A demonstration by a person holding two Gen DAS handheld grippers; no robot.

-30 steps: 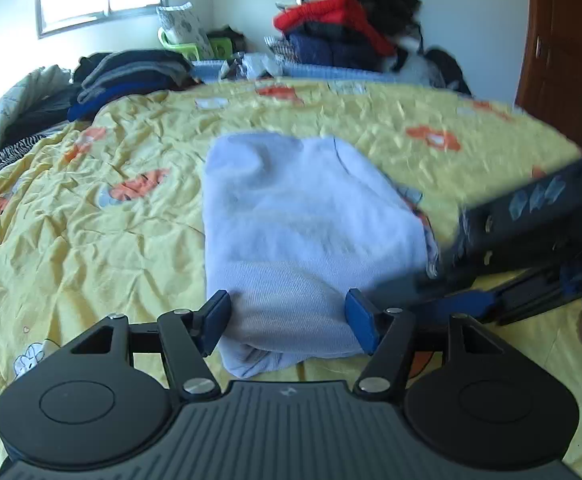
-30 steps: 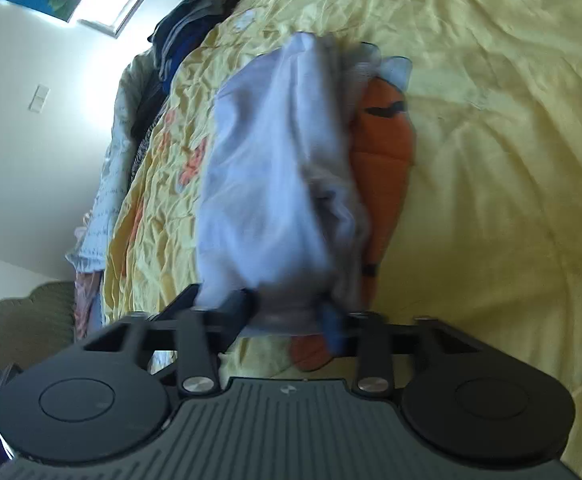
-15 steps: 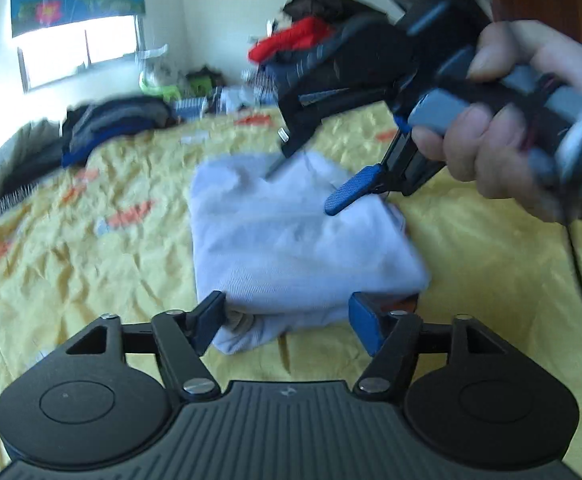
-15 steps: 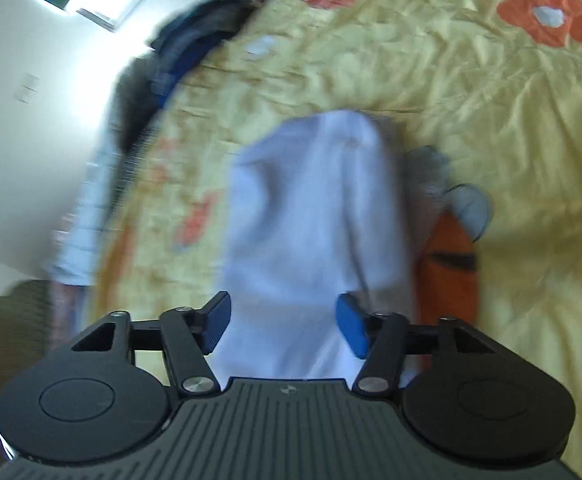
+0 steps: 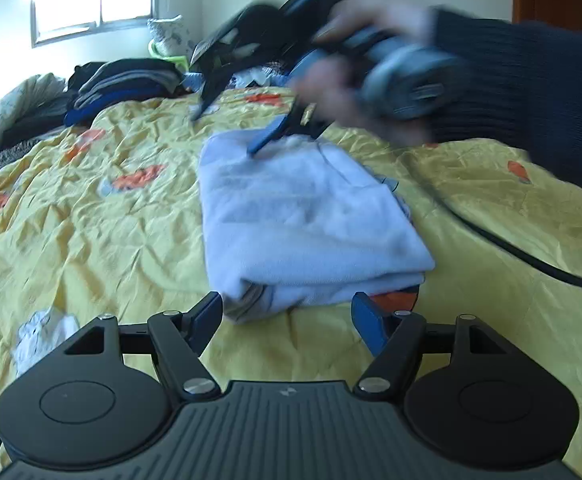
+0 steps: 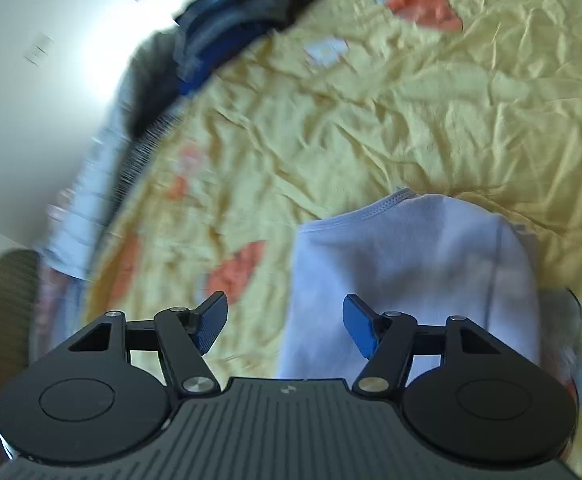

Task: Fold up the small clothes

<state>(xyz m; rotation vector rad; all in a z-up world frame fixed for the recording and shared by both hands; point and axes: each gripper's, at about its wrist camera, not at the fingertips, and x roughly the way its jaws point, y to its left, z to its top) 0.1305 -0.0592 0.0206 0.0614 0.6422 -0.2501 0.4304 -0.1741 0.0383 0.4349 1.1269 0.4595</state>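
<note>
Right gripper point(image 6: 285, 322), just opened and empty, tilts down over folded garment point(image 6: 411, 272).

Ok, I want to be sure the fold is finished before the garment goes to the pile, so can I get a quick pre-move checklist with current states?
1. Pale blue garment lies folded on the yellow bedspread: ok.
2. Near edge tidy: not ok, grey and orange layers poke out.
3. Left gripper open, empty, at the near edge: ok.
4. Right gripper released: ok, its jaws have just been opening and nothing is between them.
5. Black cable clear of the garment: ok.
6. Far edge aligned: cannot tell, blurred.
</note>
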